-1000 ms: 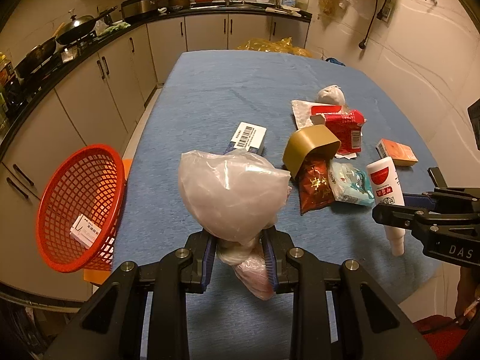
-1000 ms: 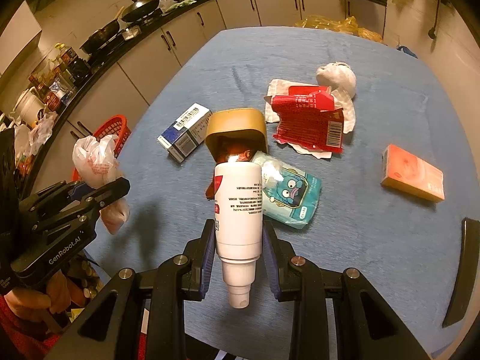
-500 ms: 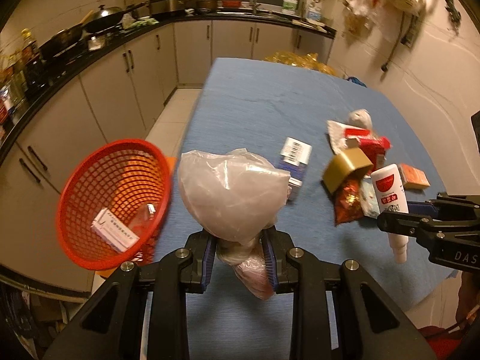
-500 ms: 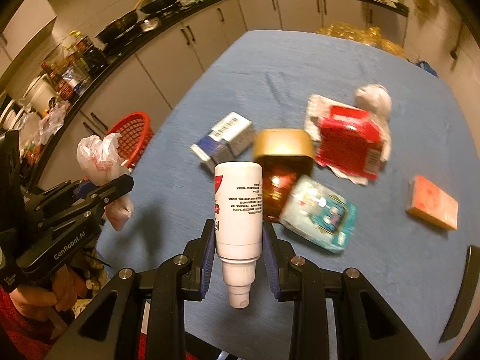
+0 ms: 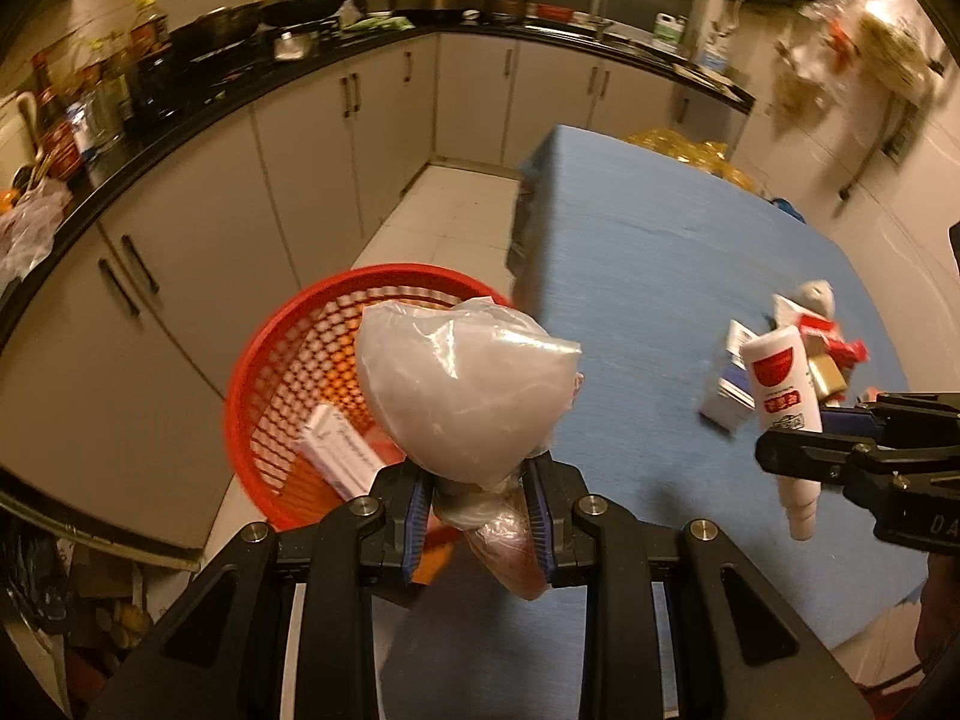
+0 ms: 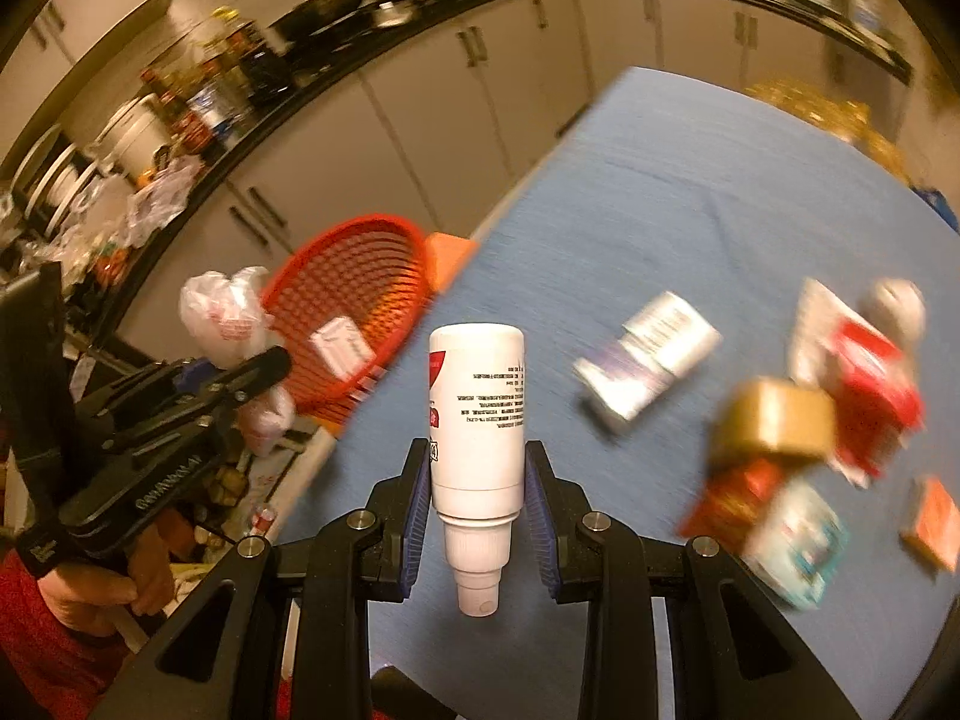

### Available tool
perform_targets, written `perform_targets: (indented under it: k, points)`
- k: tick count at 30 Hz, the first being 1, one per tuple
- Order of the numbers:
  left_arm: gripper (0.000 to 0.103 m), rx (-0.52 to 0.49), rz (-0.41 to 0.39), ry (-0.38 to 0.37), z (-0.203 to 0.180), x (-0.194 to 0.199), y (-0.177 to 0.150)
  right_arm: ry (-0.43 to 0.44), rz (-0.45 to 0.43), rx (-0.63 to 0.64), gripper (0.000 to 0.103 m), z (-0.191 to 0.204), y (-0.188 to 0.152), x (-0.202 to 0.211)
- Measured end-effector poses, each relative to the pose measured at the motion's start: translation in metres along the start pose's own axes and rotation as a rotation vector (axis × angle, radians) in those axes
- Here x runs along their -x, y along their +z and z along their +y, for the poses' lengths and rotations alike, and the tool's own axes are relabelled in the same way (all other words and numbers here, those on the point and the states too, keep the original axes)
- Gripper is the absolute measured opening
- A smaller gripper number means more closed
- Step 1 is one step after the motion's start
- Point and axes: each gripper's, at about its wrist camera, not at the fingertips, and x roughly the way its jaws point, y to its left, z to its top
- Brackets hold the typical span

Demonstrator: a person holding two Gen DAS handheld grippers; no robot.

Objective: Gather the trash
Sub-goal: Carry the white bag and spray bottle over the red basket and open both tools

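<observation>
Carry step: left gripper (image 5: 480,516) jaws pinching plastic bag (image 5: 462,384) over red basket (image 5: 270,372) past the surface's left edge, right gripper (image 6: 478,504) jaws clamping white bottle (image 6: 477,414), probably trailing; next, release both into basket.

Dim, warm amber kitchen light — both views smeared by motion.

Fisheye bends the cabinets (image 5: 336,138) and darkens the corners. A bright glare sits upper right on the wall in the left view. The litter on the tabletop (image 6: 690,198) is blurred — worst in the right view; the jaws stay sharp.
</observation>
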Motion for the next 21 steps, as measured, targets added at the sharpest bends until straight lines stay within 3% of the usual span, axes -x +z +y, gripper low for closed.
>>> perform_targets:
  k: [11,13,14,15,17,21]
  points:
    - [0.028,0.080,0.019,0.022,0.047,-0.025,0.024,0.073,0.050,0.082,0.033,0.064,0.071,-0.064]
    - [0.042,0.089,0.020,0.030,0.051,-0.027,0.026,0.072,0.054,0.088,0.033,0.069,0.080,-0.071]
    - [0.059,0.097,0.018,0.035,0.052,-0.026,0.026,0.071,0.054,0.090,0.033,0.071,0.083,-0.073]
    - [0.063,0.105,0.009,0.037,0.053,-0.024,0.025,0.073,0.052,0.087,0.039,0.073,0.087,-0.076]
    - [0.063,0.107,-0.006,0.038,0.054,-0.021,0.025,0.086,0.050,0.075,0.053,0.073,0.092,-0.078]
    - [0.063,0.100,-0.006,0.046,0.051,-0.019,0.024,0.089,0.028,0.058,0.056,0.069,0.092,-0.070]
